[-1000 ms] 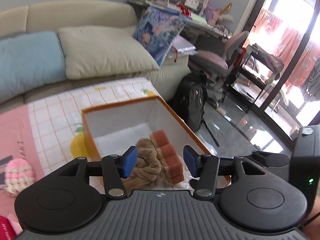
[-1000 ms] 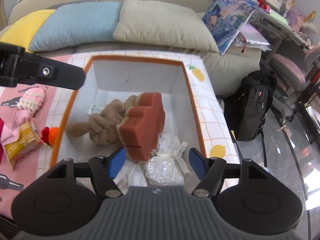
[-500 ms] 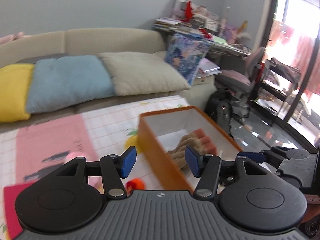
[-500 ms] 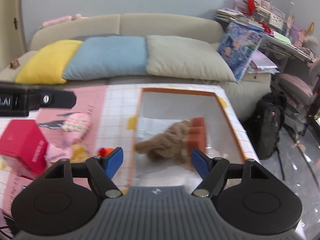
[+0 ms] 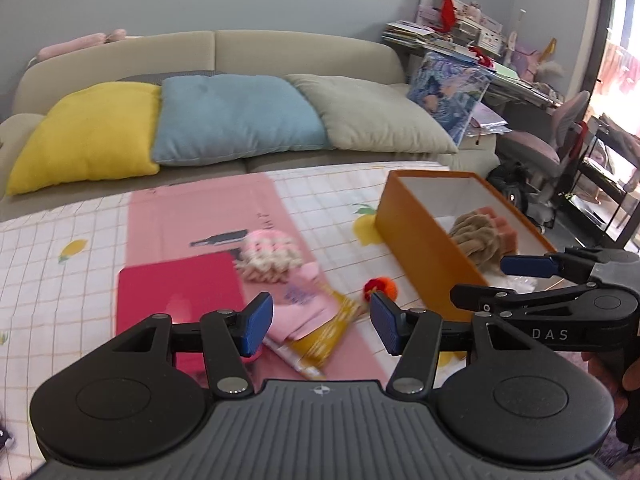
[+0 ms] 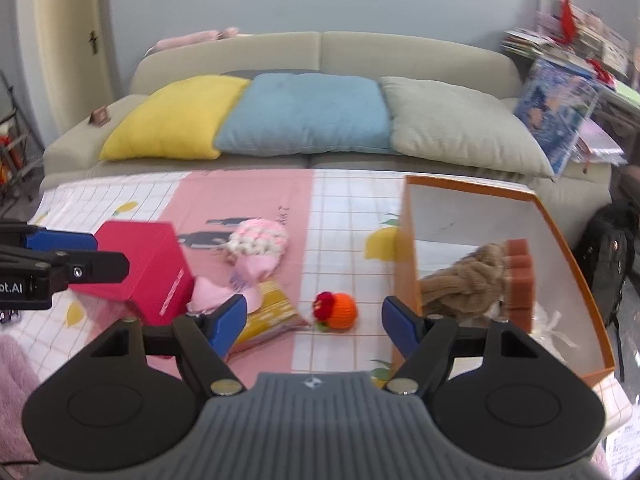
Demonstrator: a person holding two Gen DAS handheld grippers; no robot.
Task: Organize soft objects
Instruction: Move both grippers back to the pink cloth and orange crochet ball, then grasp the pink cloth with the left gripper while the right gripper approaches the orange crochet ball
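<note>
Both my jaws are apart and empty, and that little orange-and-red knitted ball (image 6: 335, 311) sits dead ahead of my right gripper (image 6: 312, 318), clearly nearer it than my left gripper (image 5: 321, 322).

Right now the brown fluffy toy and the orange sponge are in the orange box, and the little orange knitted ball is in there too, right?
Not quite. The brown fluffy toy and the orange sponge are in the orange box, but the little orange knitted ball lies outside it, on the checked cloth beside the box. The right wrist view shows this.
</note>
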